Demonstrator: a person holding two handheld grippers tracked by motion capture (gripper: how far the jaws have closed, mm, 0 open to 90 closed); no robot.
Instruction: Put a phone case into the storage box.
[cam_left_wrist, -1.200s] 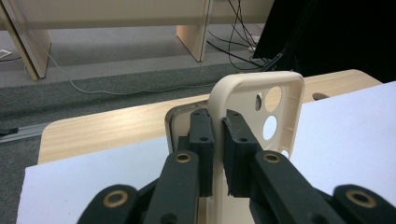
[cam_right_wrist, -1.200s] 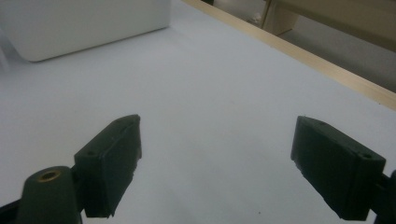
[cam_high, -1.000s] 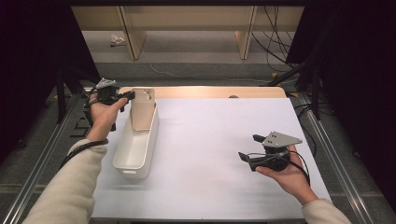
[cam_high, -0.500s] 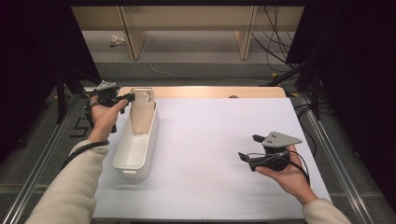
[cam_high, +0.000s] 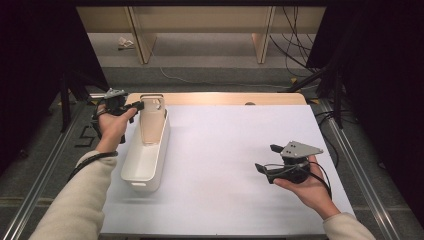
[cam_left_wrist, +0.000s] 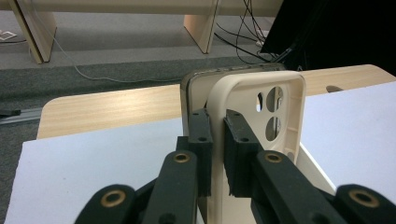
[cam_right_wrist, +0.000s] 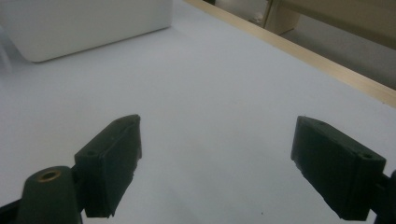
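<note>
A beige phone case (cam_high: 151, 120) with camera cut-outs stands upright at the far end of a white bin (cam_high: 145, 155) on the left of the table. My left gripper (cam_high: 138, 105) is shut on the case's edge. In the left gripper view its black pads (cam_left_wrist: 201, 140) pinch the rim of the phone case (cam_left_wrist: 261, 107) between them. My right gripper (cam_high: 267, 160) hovers low over the white sheet at the right, jaws wide open. In the right gripper view the right gripper (cam_right_wrist: 217, 163) has only bare sheet between its jaws.
A white sheet (cam_high: 230, 150) covers a wooden table (cam_high: 220, 98) whose far edge shows. Metal rails (cam_high: 45, 175) run along both sides. Wooden shelf legs (cam_high: 140, 40) and cables (cam_high: 295, 45) lie on the floor beyond. The white bin (cam_right_wrist: 84, 23) shows far off in the right gripper view.
</note>
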